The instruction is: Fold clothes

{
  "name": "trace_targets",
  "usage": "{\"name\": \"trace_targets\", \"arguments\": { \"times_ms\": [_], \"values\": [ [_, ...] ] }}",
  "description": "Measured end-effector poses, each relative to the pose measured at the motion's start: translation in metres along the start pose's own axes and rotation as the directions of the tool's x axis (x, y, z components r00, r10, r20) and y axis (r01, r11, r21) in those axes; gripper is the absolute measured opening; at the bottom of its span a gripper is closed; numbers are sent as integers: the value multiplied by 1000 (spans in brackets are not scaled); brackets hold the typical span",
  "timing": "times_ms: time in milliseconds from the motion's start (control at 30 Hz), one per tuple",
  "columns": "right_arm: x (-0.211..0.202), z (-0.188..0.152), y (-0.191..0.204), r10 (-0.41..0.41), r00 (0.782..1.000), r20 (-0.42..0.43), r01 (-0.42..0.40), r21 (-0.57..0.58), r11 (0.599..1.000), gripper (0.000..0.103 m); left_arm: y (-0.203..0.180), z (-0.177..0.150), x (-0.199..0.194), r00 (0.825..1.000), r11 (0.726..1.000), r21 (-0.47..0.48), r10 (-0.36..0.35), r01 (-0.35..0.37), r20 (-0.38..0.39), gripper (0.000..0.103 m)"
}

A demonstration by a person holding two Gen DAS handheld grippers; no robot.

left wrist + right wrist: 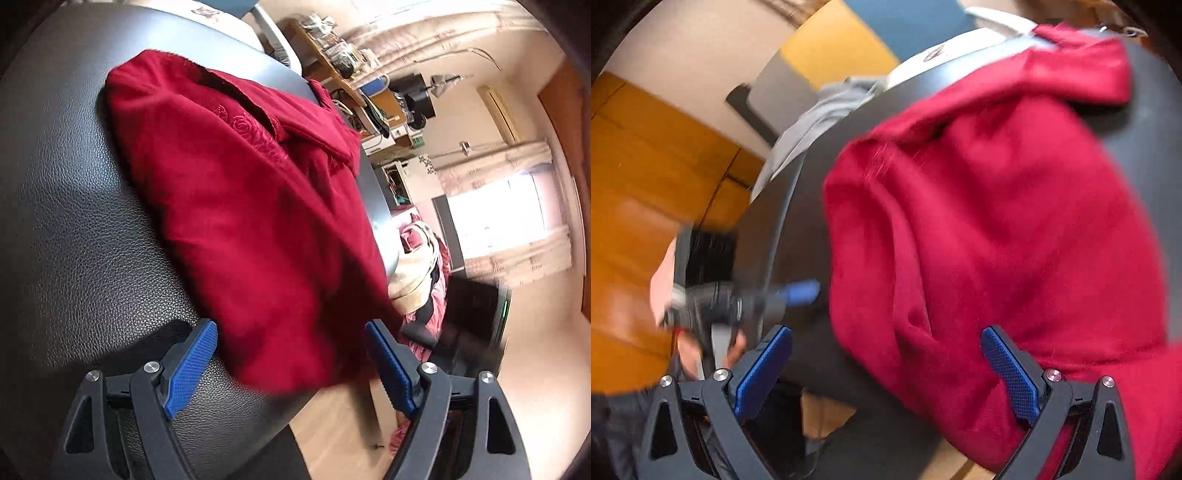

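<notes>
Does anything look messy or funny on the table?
Yes. The red top is rumpled, not folded flat, and its near end hangs over the edge of the black table. A grey cloth also droops off the far edge.

No text, label, brand, number or sign can be read in either view. The red garment (pixel 236 206) carries only tone-on-tone rose embroidery (pixel 255 134) near its collar, no lettering. A dark marking on the white surface (pixel 207 11) at the far edge is too blurred to tell whether it is writing.
</notes>
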State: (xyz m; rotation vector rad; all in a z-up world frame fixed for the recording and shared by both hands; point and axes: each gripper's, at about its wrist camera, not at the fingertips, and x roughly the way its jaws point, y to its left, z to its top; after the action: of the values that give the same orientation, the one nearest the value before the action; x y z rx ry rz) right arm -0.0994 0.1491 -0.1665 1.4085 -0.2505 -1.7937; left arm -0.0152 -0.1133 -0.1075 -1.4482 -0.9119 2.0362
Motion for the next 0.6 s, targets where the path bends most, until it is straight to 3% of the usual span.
{"name": "trace_targets", "arguments": {
  "times_ms": [233,333,400,600],
  "values": [
    [15,-46,16,42,994,99,-45,34,998,103,4,5,-5,999,995,-84,-44,45,10,83],
    [16,-54,30,-47,995,93,50,-31,998,103,-8,13,-7,998,995,-88,-55,56,17,83],
    [20,-55,40,-102,990,94,109,-78,991,103,-23,20,0,1000,998,-65,-21,22,6,83],
    [28,-66,56,-197,977,78,210,-221,953,103,-47,23,-6,999,998,-61,-15,17,30,81]
  ]
}}
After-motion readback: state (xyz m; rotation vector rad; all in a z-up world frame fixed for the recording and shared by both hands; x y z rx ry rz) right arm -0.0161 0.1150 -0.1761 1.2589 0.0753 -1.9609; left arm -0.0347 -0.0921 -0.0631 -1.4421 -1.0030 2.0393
